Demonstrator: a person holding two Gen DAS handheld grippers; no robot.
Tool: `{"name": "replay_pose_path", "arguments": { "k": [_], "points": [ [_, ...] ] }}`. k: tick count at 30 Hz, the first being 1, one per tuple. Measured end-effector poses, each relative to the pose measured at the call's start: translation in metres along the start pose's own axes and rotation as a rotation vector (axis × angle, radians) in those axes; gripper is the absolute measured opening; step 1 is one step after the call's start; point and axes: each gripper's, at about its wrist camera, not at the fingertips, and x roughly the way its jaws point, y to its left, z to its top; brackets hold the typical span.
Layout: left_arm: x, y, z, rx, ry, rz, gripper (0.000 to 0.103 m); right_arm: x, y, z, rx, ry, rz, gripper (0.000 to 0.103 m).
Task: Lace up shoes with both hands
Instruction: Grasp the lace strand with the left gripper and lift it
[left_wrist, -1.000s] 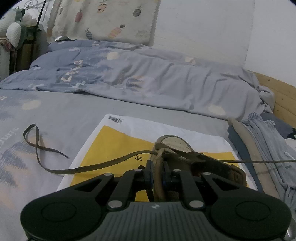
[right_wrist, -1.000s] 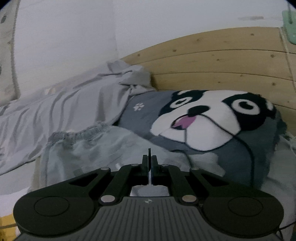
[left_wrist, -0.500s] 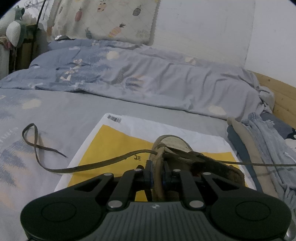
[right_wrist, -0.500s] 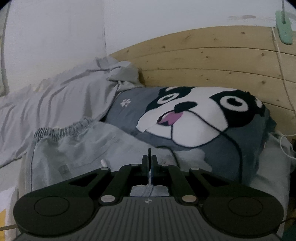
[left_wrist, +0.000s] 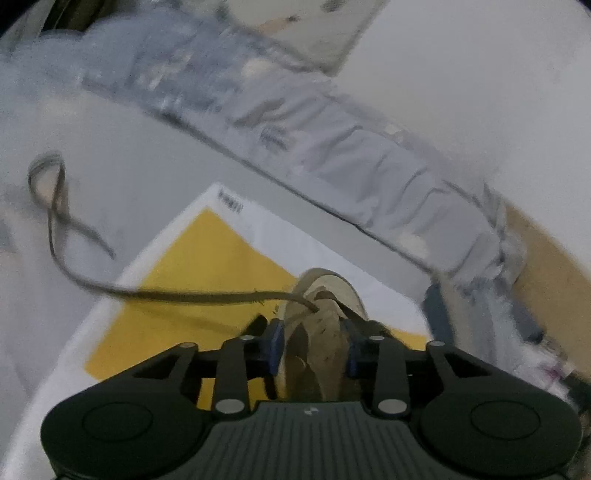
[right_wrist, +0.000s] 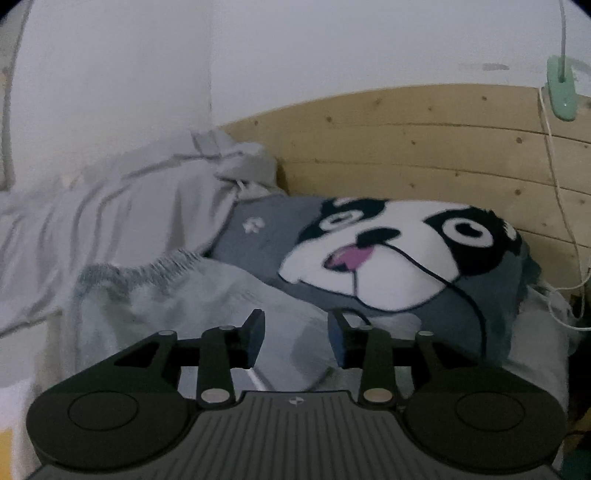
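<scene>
Shoe (left_wrist: 314, 354), tan and worn, lies on a yellow and white bag (left_wrist: 207, 266) spread over a grey bed sheet (left_wrist: 122, 177), and it sits directly in front of the left gripper (left_wrist: 312, 345), between that tool's two blue-padded fingers. The left jaws are opening; the pads stand a little apart from the shoe's sides rather than pressing on it. From the shoe's front a flat brown lace (left_wrist: 184, 295) runs left across the bag and curls into a loop on the sheet. Beyond the shoe a rumpled grey quilt (left_wrist: 369, 166) lies across the bed. The right gripper (right_wrist: 295, 332) is also opening, with nothing between its fingers, above pale grey clothes (right_wrist: 184, 295). Farther off rests a dog-face pillow (right_wrist: 388, 251) against a wooden headboard (right_wrist: 406, 147).
</scene>
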Motion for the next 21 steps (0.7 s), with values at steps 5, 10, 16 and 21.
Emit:
{"name": "replay_pose_path", "arguments": {
  "k": [5, 10, 16, 21],
  "points": [
    [0.009, 0.029, 0.002, -0.260, 0.019, -0.115, 0.038, -0.017, 0.024, 0.001, 0.022, -0.043, 0.113, 0.049],
    [0.015, 0.043, 0.005, -0.353, -0.025, -0.131, 0.041, -0.032, 0.063, -0.009, -0.008, -0.010, 0.313, 0.050],
    [0.023, 0.053, 0.009, -0.439, -0.063, -0.102, 0.041, -0.064, 0.118, -0.023, -0.121, 0.005, 0.603, 0.050],
    [0.030, 0.063, 0.010, -0.490, -0.043, -0.090, 0.038, -0.099, 0.157, -0.036, -0.235, -0.022, 0.845, 0.071]
  ]
}}
